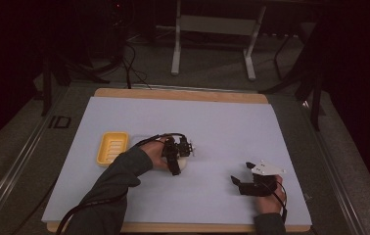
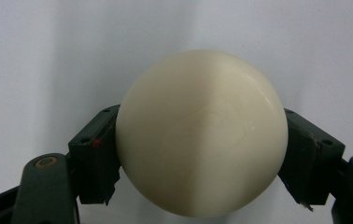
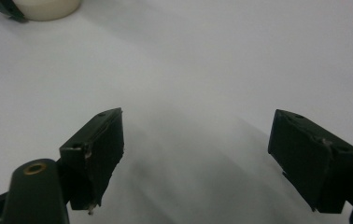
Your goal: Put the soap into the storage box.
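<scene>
Right tool [image 1: 238, 182] gaping; yellow dish [image 1: 112, 147] beside soap [image 2: 201, 133].

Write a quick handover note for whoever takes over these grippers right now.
Left tongs: shut on the cream, rounded bar of soap, a jaw pressing each side, near the middle of the pale sheet-covered table.
Right tongs: open, holding nothing, low over the sheet toward the near right.
Yellow, ridged plastic soap dish: empty, just left of the left hand.
Done: soap gripped.
Left: probably place the soap in the dish and release.
</scene>
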Demonstrator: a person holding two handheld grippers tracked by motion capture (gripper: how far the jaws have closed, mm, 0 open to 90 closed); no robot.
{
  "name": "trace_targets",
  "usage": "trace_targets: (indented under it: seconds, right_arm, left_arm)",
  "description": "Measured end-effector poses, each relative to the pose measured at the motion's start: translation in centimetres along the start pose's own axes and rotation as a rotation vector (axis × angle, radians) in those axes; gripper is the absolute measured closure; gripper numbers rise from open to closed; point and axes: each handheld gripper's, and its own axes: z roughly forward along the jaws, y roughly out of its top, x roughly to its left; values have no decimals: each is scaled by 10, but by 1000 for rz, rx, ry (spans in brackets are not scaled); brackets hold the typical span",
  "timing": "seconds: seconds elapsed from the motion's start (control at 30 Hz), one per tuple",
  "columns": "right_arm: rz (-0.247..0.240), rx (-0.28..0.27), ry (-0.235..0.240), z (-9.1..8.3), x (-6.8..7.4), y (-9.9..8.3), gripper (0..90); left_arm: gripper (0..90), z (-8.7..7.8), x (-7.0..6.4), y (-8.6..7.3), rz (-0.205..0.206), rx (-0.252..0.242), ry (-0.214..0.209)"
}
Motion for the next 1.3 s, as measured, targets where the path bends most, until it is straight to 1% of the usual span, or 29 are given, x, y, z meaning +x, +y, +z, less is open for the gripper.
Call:
trace_targets:
  seconds: [0.13,0.17,0.23,0.37,0.53,0.63,0.77,0.83,0.9,0.97,1.17,1.3]
  right_arm:
    - [0,0,0,0,0,0,181]
    - [0,0,0,0,0,0,181]
    - [0,-1,0,0,0,0,181]
    - [0,0,0,0,0,0,181]
    - [1,-1,0,0,0,0,181]
    - [0,0,0,0,0,0,181]
    - [1,-1,0,0,0,0,181]
    - [0,0,-1,0,0,0,181]
    - [1,-1,-1,0,0,0,181]
    - [0,-1,-1,0,0,0,181]
    - [0,0,-1,0,0,0,181]
    - [0,0,-1,0,0,0,181]
  left_arm:
    - [246,-1,0,0,9,5,-6]
    - [246,-1,0,0,15,0,0]
    - [246,-2,1,-1,7,-4,-5]
    - [246,-6,1,-1,16,-6,-3]
    - [246,-10,2,-2,10,-9,-3]
    - [246,-13,3,-2,11,-9,-14]
    - [246,-16,2,-2,24,-13,-7]
    - [246,-17,3,-2,21,-11,-7]
    - [246,-19,3,-2,23,-5,3]
    - [246,-19,3,-2,21,-2,1]
    - [246,-24,5,-5,13,-9,10]
    - [246,-29,6,-7,15,-11,20]
